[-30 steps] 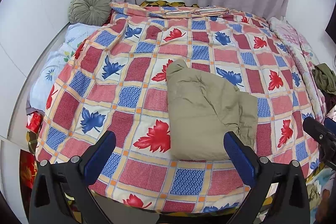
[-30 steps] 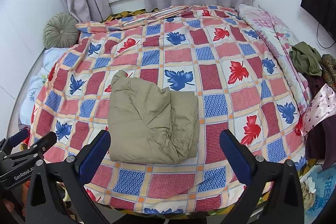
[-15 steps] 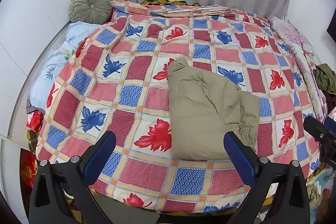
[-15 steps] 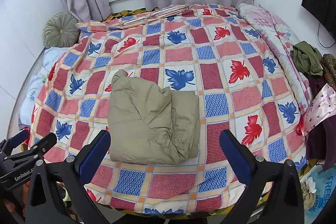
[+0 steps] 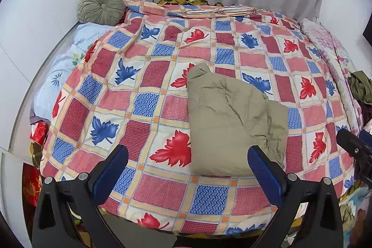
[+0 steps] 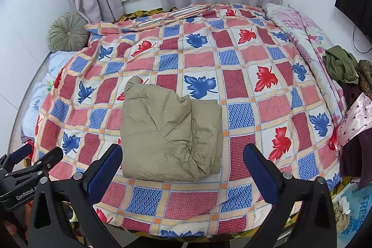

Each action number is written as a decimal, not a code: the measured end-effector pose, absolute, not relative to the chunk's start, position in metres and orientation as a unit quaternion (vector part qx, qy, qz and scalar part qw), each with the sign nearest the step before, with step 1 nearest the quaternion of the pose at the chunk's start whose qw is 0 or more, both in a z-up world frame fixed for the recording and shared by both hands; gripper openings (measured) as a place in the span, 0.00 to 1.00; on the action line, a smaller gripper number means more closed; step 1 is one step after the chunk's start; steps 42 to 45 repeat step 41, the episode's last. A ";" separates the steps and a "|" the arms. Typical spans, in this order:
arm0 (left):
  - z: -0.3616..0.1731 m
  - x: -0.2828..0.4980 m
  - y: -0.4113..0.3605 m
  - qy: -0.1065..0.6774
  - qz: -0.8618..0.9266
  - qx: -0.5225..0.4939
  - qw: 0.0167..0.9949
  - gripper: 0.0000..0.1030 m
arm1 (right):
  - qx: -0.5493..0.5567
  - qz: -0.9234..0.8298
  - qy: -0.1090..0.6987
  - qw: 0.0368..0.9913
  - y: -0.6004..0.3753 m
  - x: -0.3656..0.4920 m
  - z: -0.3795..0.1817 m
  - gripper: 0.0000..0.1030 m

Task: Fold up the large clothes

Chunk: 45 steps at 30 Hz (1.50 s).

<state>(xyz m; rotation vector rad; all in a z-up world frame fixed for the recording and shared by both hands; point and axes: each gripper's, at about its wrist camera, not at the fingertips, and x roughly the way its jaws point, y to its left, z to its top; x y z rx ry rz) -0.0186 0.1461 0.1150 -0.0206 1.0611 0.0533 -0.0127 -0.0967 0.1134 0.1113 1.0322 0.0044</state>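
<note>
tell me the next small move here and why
Probably reach the right gripper toward the heap of unfolded clothes at the bed's right edge. The khaki garment already lies as a compact folded bundle on the patchwork quilt, and both the right and the left gripper hang open and empty short of it, so this piece looks finished.

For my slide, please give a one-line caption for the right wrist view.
Open right tongs hover near a folded olive-green fabric garment lying on a red-and-blue leaf-patterned checked quilt.
</note>
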 end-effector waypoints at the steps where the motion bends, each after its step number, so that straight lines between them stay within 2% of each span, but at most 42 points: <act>1: 0.114 -0.018 0.146 0.506 0.025 -0.009 0.862 1.00 | 0.053 0.002 0.493 0.868 -0.098 -0.012 0.113 1.00; 45: 0.115 -0.014 0.149 0.508 0.022 -0.010 0.861 1.00 | 0.054 0.002 0.495 0.867 -0.098 -0.013 0.113 1.00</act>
